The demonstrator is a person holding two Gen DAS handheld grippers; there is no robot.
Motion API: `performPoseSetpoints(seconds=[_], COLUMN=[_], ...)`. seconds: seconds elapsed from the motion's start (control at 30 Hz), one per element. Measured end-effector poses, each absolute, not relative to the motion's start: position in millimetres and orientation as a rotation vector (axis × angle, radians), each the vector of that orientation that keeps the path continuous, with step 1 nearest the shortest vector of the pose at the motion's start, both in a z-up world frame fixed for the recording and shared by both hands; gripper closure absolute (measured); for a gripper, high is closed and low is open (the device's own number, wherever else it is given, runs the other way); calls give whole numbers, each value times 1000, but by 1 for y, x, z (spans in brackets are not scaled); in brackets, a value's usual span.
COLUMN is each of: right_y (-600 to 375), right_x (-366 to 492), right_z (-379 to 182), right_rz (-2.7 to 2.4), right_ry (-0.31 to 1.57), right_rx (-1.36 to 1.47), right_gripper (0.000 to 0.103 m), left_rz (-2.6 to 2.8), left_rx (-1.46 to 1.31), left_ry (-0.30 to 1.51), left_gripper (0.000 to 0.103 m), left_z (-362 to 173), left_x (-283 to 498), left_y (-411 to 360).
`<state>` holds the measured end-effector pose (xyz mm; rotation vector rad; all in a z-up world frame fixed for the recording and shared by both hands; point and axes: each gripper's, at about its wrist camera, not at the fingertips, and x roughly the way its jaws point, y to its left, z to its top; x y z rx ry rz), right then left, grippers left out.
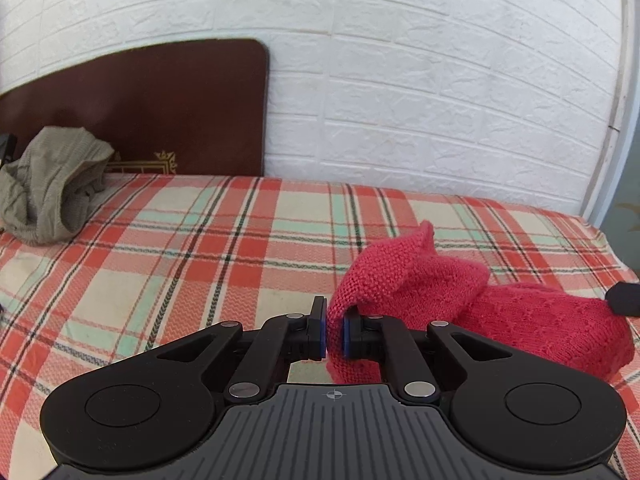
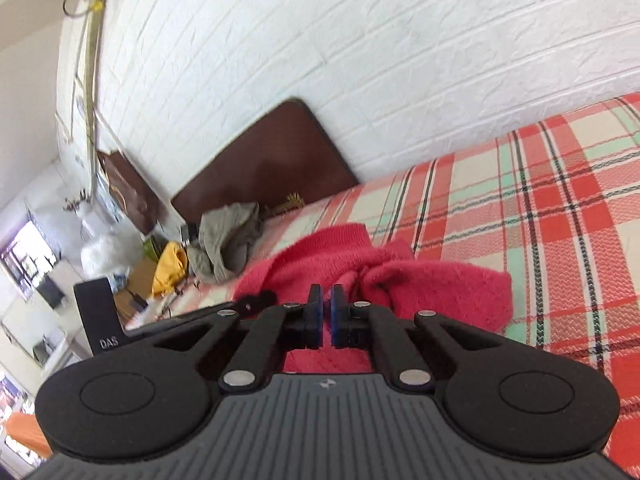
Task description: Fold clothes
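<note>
The left gripper [image 1: 327, 334] has its fingers clamped on an edge of the red knit garment [image 1: 500, 312] on the plaid bed [image 1: 160, 248]; the right gripper [image 2: 326, 322] has its fingers pinched on the same garment.

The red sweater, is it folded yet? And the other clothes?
Not yet. The red sweater is bunched on the plaid bed, nothing neatly folded. The left claw pinches its edge; the right claw is nearly shut over it, grip unclear. The grey-green garment waits, crumpled.

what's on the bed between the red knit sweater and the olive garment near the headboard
Nothing: in the left wrist view only bare plaid bedsheet lies between the red sweater and the olive garment.
</note>
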<state>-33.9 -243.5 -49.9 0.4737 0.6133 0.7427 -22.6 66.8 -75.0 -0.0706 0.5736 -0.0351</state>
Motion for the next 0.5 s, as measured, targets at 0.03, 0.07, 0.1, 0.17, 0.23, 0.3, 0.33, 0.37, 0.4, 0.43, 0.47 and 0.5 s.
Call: performPoseSetpoints(seconds=[0.03, 0.07, 0.1, 0.17, 0.23, 0.3, 0.33, 0.37, 0.4, 0.43, 0.47, 0.5], right_y=[-250, -256, -264, -275, -275, -268, -261, -252, -243, -233, -223, -215], right_x=[-38, -42, -45, -47, -46, -43, -41, -39, -36, -34, -32, -29], right_z=[-47, -43, -40, -37, -41, -51, -57, -63, -69, -74, -78, -81], right_rz=[734, 725, 711, 680, 642, 656, 663, 672, 673, 674, 676, 684], right_ry=[591, 570, 553, 544, 571, 633, 656, 677, 687, 695, 691, 682], right_rx=[490, 505, 515, 494, 442, 400, 372, 338, 301, 261, 209, 161], right_gripper=[103, 103, 103, 103, 101, 97, 91, 77, 56, 50, 49, 49], left_rz=[-28, -20, -15, -17, 1, 16, 23, 30, 26, 21, 16, 11], left_rx=[-56, -42, -34, -38, -32, -28, -27, -25, -24, -23, -21, -20], left_ry=[568, 563, 565, 582, 602, 632, 647, 661, 658, 655, 652, 650], left_gripper=[99, 99, 99, 99, 98, 97, 95, 90, 83, 74, 69, 65], left_z=[-74, -73, -75, -80, -89, -99, -104, -108, -109, -110, -111, -111], left_x=[-23, -24, -24, -21, -17, -14, -12, -10, -12, -14, -16, -17], left_y=[65, 64, 64, 65, 66, 67, 67, 68, 68, 69, 69, 69])
